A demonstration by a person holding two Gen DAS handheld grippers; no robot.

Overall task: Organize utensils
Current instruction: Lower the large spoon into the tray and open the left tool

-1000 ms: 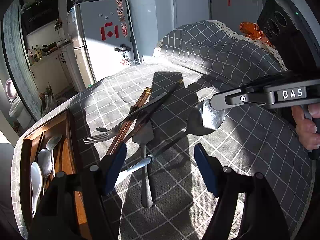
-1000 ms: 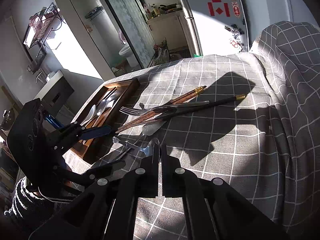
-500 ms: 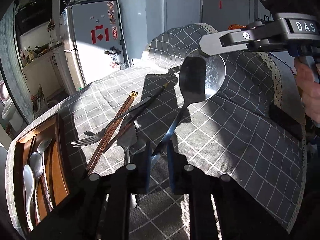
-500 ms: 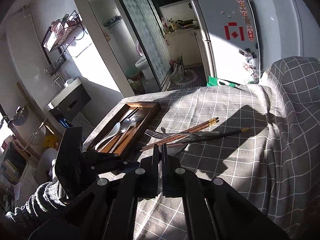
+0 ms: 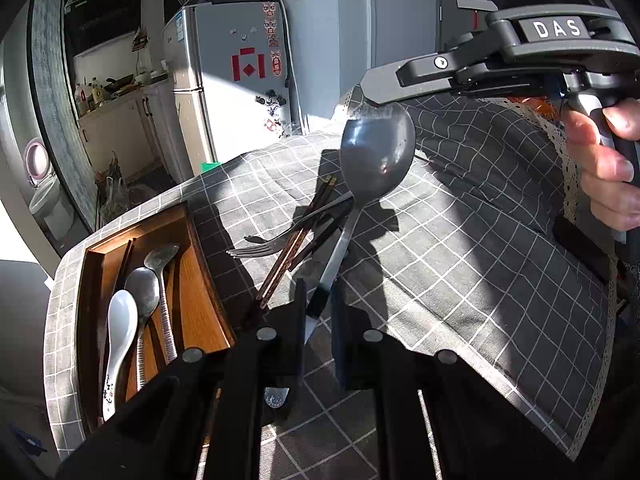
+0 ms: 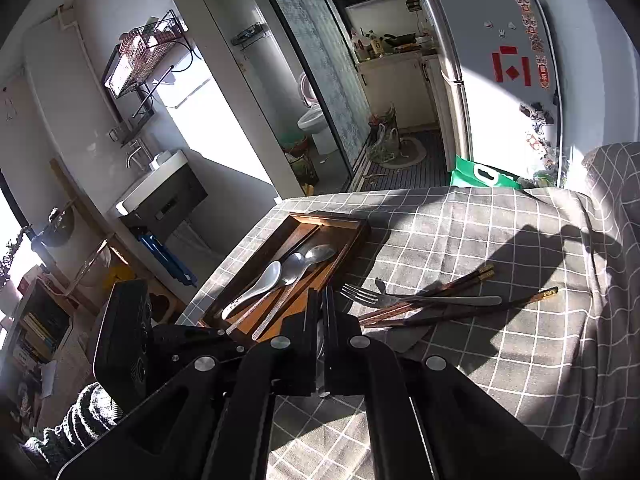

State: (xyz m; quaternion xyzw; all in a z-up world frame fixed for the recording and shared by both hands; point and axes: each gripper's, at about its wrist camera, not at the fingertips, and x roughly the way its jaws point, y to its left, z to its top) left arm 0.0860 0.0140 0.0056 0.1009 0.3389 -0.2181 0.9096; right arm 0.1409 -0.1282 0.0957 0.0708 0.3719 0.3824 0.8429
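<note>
two grippers share one metal spoon [image 5: 376, 152] above the checked cloth [image 5: 460, 264]: our left gripper [image 5: 320, 316] has just closed on its handle, our right gripper [image 5: 374, 92] pinches the bowl rim. wooden tray [image 5: 192, 304] sits left.

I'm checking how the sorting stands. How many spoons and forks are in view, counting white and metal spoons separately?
White ceramic spoon: 1, in the wooden tray
Metal spoons: 3, two in the tray, plus the large metal spoon held above the tablecloth
Fork: 1, on the tablecloth
Total: 5
</note>
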